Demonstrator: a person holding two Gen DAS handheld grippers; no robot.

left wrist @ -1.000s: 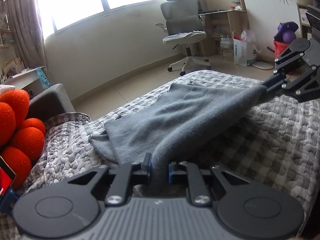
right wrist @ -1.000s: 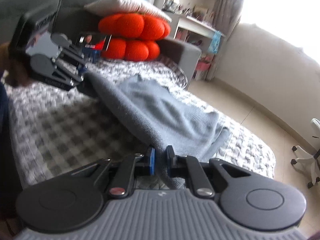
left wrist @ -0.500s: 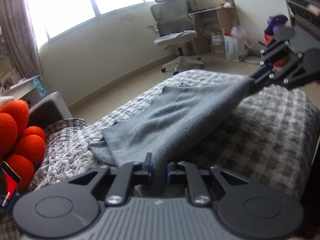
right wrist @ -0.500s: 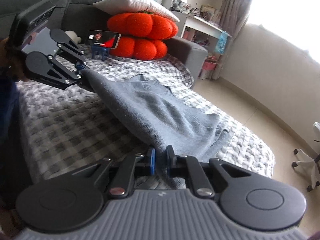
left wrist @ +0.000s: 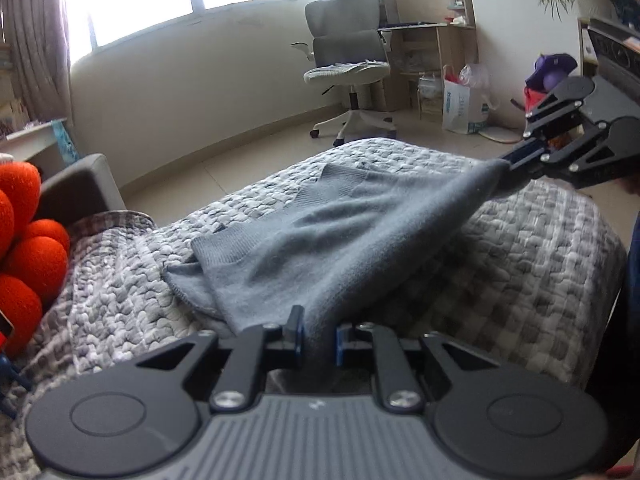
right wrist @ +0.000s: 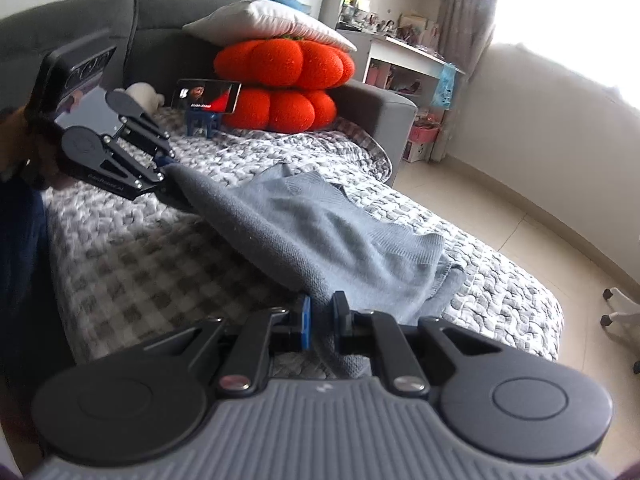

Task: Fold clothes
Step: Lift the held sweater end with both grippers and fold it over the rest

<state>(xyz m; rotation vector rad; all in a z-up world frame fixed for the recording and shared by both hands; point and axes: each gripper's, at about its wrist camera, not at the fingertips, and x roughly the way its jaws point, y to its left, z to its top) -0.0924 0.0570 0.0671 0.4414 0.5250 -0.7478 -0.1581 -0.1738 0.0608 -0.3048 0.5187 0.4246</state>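
A grey knit sweater point(left wrist: 332, 236) lies partly on the checked bed cover point(left wrist: 532, 264), its near edge lifted and stretched between both grippers. My left gripper point(left wrist: 318, 330) is shut on one corner of that edge. My right gripper point(left wrist: 506, 170) is shut on the other corner at the right in the left wrist view. In the right wrist view the right gripper point(right wrist: 322, 320) pinches the sweater point(right wrist: 340, 236) and the left gripper point(right wrist: 168, 174) holds it at the left. The sweater's far part rests on the cover with a sleeve folded under.
Orange round cushions point(right wrist: 284, 80) and a white pillow point(right wrist: 268, 26) sit at the sofa's end, with a phone on a blue stand point(right wrist: 206, 98) beside them. An office chair point(left wrist: 348, 64), a desk and bags stand on the tiled floor beyond the bed. A person's dark sleeve point(right wrist: 20, 264) is at the left.
Both grippers keep their hold on the sweater's edge. The right gripper has shifted slightly in the left wrist view, and the stretched edge sits a little lower over the cover.
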